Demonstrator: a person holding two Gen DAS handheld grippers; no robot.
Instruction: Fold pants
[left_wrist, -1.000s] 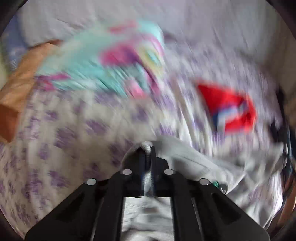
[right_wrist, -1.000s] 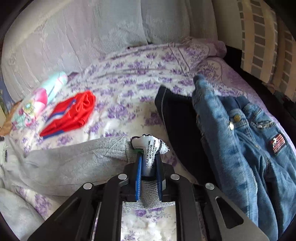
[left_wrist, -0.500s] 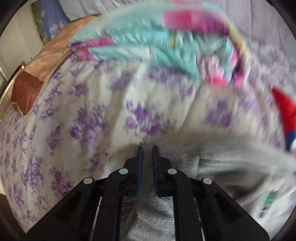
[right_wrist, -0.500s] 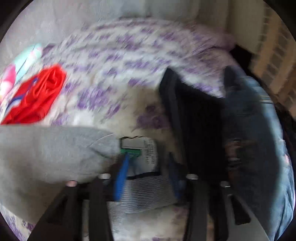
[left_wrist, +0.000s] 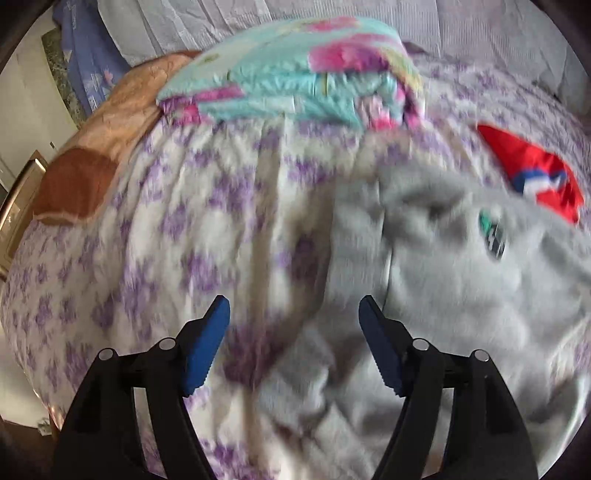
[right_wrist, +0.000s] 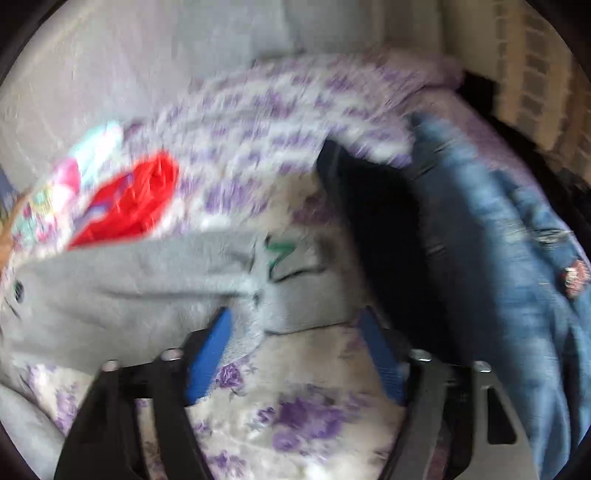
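Both grippers have let go since a second ago: the left gripper (left_wrist: 293, 314) and right gripper (right_wrist: 295, 325) now gape wide, holding nothing. Just beyond their fingers the grey pants (left_wrist: 461, 277) lie spread across the purple-flowered bedspread (left_wrist: 184, 221), red garment (right_wrist: 129, 206) farther left, jeans (right_wrist: 498, 240) right. Soft, light and floppy, they look best pinched at waistband or cuff.
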